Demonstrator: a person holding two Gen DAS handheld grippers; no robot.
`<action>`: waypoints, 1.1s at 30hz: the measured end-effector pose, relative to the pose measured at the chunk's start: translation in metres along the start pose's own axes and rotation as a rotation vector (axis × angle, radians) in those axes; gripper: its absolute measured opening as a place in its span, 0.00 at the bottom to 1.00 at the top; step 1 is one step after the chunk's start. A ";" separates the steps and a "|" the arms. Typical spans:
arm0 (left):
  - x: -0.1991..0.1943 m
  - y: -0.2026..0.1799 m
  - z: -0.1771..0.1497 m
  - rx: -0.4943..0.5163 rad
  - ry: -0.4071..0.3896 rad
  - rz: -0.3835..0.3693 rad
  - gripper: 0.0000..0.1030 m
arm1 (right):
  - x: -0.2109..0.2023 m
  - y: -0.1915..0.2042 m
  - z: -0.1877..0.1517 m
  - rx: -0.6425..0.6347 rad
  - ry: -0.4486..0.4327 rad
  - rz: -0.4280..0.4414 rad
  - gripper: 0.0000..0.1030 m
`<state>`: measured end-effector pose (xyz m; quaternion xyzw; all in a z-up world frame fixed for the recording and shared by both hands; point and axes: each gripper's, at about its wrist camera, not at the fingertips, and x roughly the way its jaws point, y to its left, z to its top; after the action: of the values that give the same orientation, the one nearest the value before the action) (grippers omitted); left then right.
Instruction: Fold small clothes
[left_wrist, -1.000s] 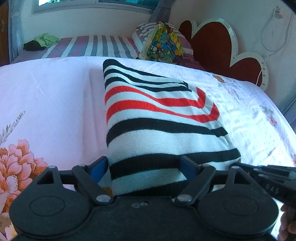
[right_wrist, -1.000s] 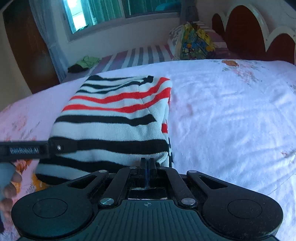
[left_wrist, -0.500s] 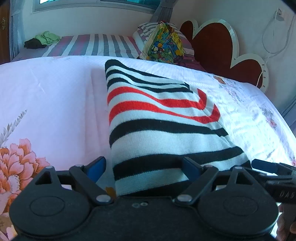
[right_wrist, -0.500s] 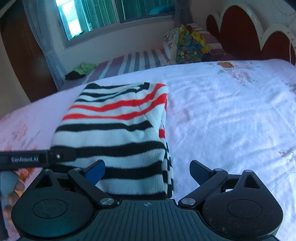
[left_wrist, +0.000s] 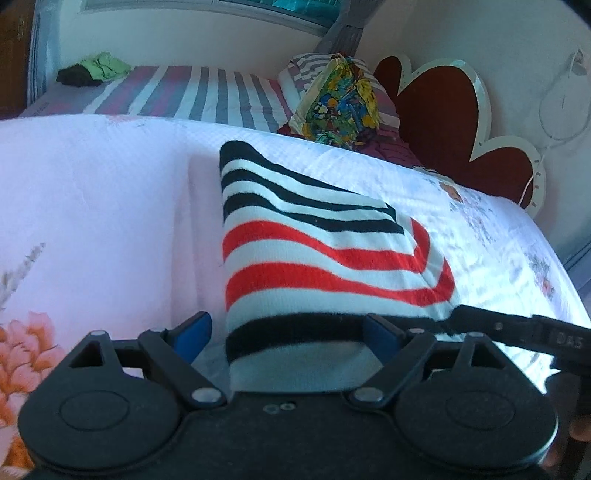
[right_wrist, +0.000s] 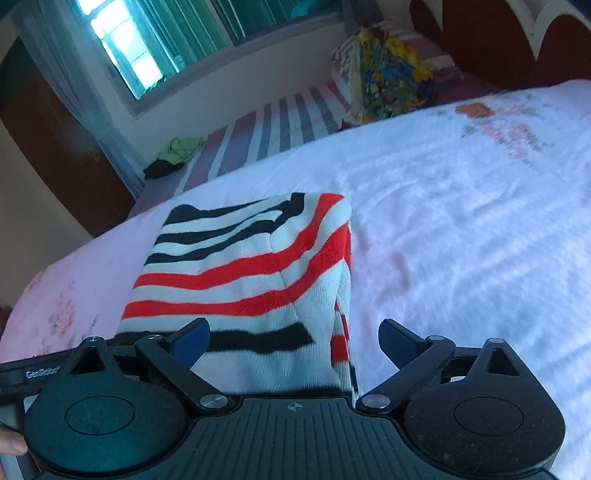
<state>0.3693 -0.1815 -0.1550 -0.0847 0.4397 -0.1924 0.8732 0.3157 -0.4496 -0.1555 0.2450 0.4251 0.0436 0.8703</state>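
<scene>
left gripper (left_wrist: 286, 332) open | right gripper (right_wrist: 293, 338) open | striped garment (left_wrist: 317, 258) folded, seemingly untouched

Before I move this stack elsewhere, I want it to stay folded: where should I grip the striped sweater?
Probably take the striped sweater at its near end, coming in low from the near side with both open grippers, the left gripper and the right gripper. It lies flat as a folded block on the bedsheet, layered edges along its right side, so pinching all layers there should keep it folded.

We hold our left gripper (left_wrist: 288, 330) and right gripper (right_wrist: 293, 338) side by side, tilted downward, jaws spread wide.
</scene>
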 end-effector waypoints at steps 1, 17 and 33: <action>0.004 0.001 0.000 -0.005 0.003 -0.010 0.87 | 0.007 -0.003 0.002 0.004 0.011 0.004 0.94; 0.026 0.007 -0.003 -0.055 0.026 -0.093 0.75 | 0.031 -0.020 0.002 0.024 0.083 0.133 0.44; -0.034 0.024 0.004 -0.078 -0.047 -0.098 0.53 | -0.006 0.048 -0.012 -0.005 0.032 0.217 0.33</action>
<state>0.3604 -0.1454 -0.1352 -0.1446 0.4217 -0.2153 0.8688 0.3096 -0.4049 -0.1352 0.2867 0.4098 0.1428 0.8541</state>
